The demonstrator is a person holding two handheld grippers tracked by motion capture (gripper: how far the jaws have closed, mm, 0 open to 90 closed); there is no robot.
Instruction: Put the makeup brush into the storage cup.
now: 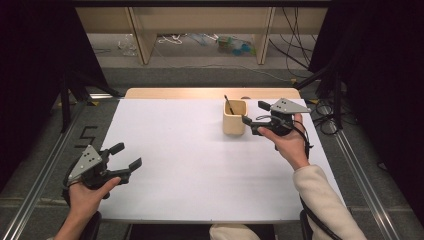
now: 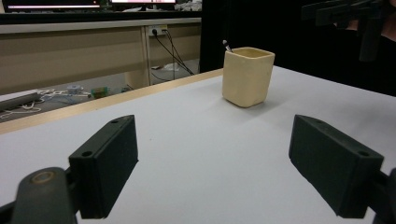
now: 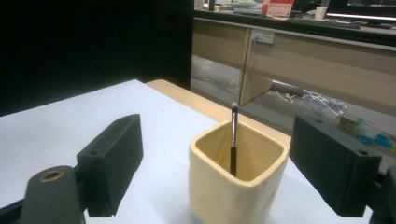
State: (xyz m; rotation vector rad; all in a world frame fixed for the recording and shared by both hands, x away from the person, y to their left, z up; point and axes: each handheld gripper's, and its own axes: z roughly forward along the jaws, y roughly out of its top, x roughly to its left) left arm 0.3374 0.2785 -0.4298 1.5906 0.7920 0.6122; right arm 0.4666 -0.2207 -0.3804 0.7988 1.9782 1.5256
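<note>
A cream square cup (image 1: 234,117) stands upright on the white table (image 1: 190,165) toward the back right, with a thin dark brush (image 1: 228,104) leaning inside it. My right gripper (image 1: 255,114) hovers just right of the cup, open, its jaws pointing at it. The right gripper view has the cup (image 3: 237,182) close between the open jaws and the brush (image 3: 233,140) standing in it. My left gripper (image 1: 126,156) is held open at the front left, nothing between its jaws. From the left gripper view the cup (image 2: 247,75) stands far ahead, brush tip (image 2: 227,45) peeking out.
A wooden strip (image 1: 210,93) borders the table's far edge. Beyond it are desk legs and cables on the floor (image 1: 200,47). Metal rails (image 1: 45,165) run along both sides of the table. Broad bare white surface lies between the two grippers.
</note>
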